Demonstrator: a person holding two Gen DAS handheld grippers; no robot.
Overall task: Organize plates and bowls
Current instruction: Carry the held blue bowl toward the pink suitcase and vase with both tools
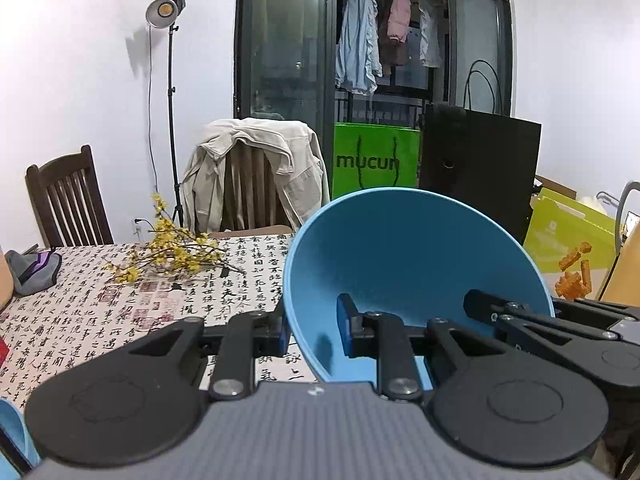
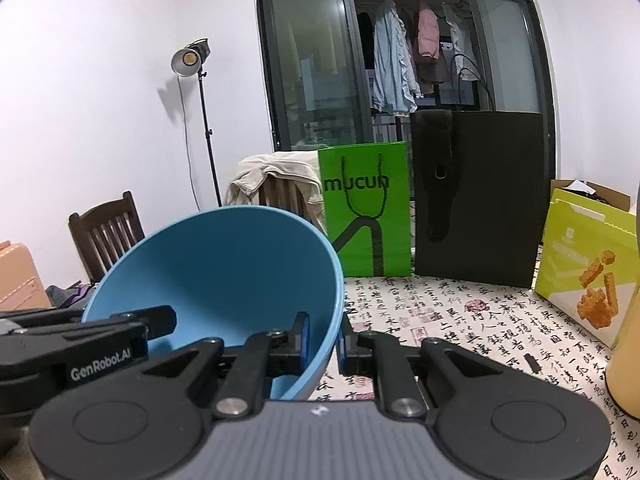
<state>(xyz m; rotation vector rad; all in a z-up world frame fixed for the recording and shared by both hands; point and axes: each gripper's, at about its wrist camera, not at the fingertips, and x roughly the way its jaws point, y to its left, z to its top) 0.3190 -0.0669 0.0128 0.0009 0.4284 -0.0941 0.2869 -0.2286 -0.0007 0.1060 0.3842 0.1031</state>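
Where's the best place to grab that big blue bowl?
By its thin rim wall, one finger inside and one outside. The blue bowl is wide and smooth, too broad to span, so both the left gripper and the right gripper pinch opposite sides of the rim.

Blue bowl is up off the desk, tipped so its empty matte inside faces near, rim clamped on both sides, left wall and right wall alike.
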